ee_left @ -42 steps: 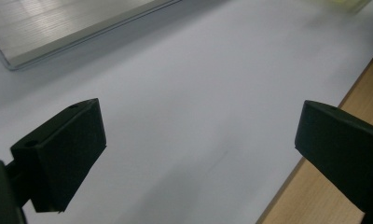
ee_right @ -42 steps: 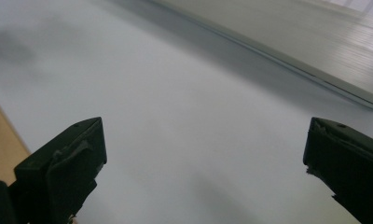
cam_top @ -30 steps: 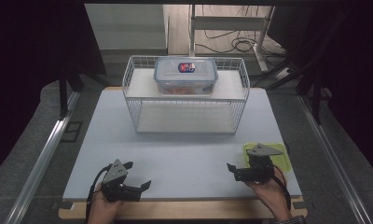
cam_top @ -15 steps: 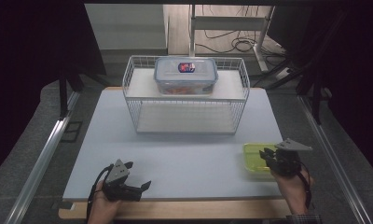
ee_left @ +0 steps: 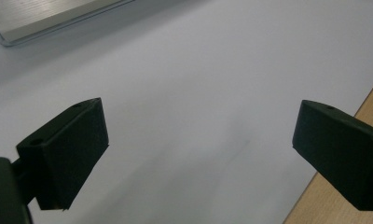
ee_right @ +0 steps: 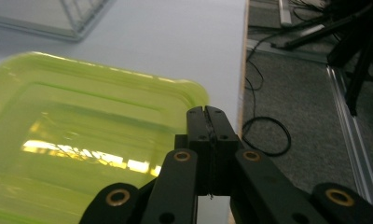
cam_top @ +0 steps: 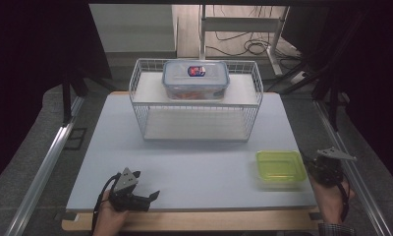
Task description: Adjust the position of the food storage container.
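Fingers (ee_left: pixel 63 154) of left gripper (cam_top: pixel 135 194) spread wide apart, empty, low over white tabletop (cam_top: pixel 199 157) at near-left edge. Right gripper (cam_top: pixel 316 167) fingers (ee_right: pixel 207 123) pressed together, holding nothing, just beside right edge of yellow-green lid (cam_top: pixel 280 167) lying flat at near-right. Wire basket (cam_top: pixel 197 105) at far centre; clear lidded container (cam_top: pixel 195 78) on its upper shelf.

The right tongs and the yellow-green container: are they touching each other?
Cannot tell. In the right gripper view the shut right tongs overlap the yellow-green container, hiding any gap; in the high view they sit close beside it.
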Available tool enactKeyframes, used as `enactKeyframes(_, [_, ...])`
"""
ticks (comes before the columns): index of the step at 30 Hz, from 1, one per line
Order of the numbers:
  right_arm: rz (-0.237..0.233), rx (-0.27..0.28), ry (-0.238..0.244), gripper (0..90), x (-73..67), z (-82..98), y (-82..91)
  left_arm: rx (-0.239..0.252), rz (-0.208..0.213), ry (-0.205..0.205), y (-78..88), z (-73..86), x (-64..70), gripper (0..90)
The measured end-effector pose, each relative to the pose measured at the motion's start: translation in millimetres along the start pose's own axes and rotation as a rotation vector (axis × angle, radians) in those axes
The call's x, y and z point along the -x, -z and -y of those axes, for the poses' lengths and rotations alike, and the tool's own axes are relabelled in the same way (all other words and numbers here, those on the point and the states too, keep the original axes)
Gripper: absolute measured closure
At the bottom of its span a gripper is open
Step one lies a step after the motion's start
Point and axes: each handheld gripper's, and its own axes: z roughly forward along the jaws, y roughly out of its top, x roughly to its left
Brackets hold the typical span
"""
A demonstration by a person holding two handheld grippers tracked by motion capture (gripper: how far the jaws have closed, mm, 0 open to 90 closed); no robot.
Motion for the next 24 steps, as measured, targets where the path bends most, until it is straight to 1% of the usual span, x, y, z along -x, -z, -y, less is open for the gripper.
enactKeyframes(3, [0.013, -0.021, -0.004, 89.4, 4.5, 3.5, -4.7, -0.003, -0.003, 0.0, -0.4, 0.1, 0.3, 3.4])
enactKeyframes(4, [0.009, -0.026, -0.011, 89.4, 5.2, 4.3, -5.9, -0.003, -0.002, 0.001, -0.4, 0.1, 0.4, 3.4])
enactKeyframes(9, [0.012, -0.04, -0.011, 89.4, 4.4, 5.2, -8.9, -0.003, -0.001, 0.002, -0.7, 0.1, 0.6, 3.5])
enactKeyframes(11, [-0.001, -0.046, -0.019, 89.4, 3.9, 6.0, -10.4, -0.003, 0.0, 0.003, -0.8, 0.1, 0.6, 3.5])
enactKeyframes(15, [-0.03, -0.058, -0.013, 89.4, -1.8, 5.8, -13.8, -0.005, 0.001, 0.001, -1.2, 0.0, 0.9, 3.5])
enactKeyframes(19, [-0.076, -0.065, 0.007, 89.2, -11.8, 3.2, -16.1, -0.006, 0.003, 0.001, -1.4, 0.0, 1.1, 3.6])
enactKeyframes(21, [-0.102, -0.07, 0.009, 89.2, -16.2, 2.8, -17.8, -0.005, 0.004, 0.003, -1.4, 0.0, 1.1, 3.6])
enactKeyframes(24, [-0.121, -0.08, 0.032, 89.2, -24.7, 1.8, -20.1, -0.003, 0.004, 0.005, -1.1, 0.1, 0.9, 3.6])
